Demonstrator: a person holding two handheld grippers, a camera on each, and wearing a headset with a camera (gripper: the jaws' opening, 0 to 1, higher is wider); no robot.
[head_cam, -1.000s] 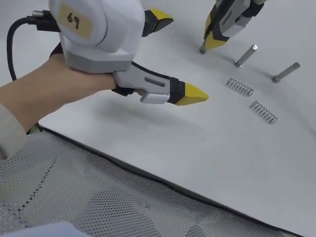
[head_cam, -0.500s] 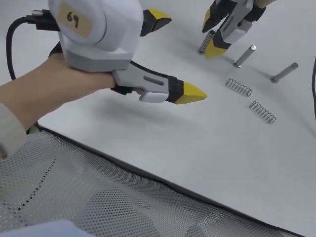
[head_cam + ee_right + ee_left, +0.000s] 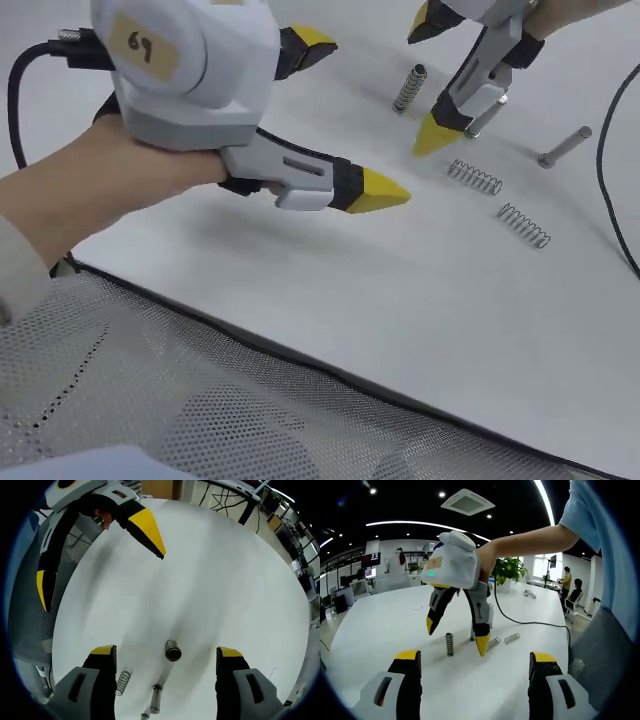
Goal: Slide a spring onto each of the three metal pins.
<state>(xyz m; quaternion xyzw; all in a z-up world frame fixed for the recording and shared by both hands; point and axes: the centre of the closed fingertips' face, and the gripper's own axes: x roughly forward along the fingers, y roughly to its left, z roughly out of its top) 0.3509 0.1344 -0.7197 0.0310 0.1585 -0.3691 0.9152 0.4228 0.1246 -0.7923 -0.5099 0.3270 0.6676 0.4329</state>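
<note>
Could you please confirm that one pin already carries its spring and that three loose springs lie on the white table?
Not quite: two loose springs lie on the table, not three. The head view shows the nearer spring and the farther spring. One pin does already carry its fitted spring.

A white table [image 3: 375,630] was lit by curved light strips [image 3: 410,524] on a dark ceiling [image 3: 400,497], a square vent [image 3: 466,502] being set at twelve o'clock. A potted plant [image 3: 509,570] was seen at one o'clock.
</note>
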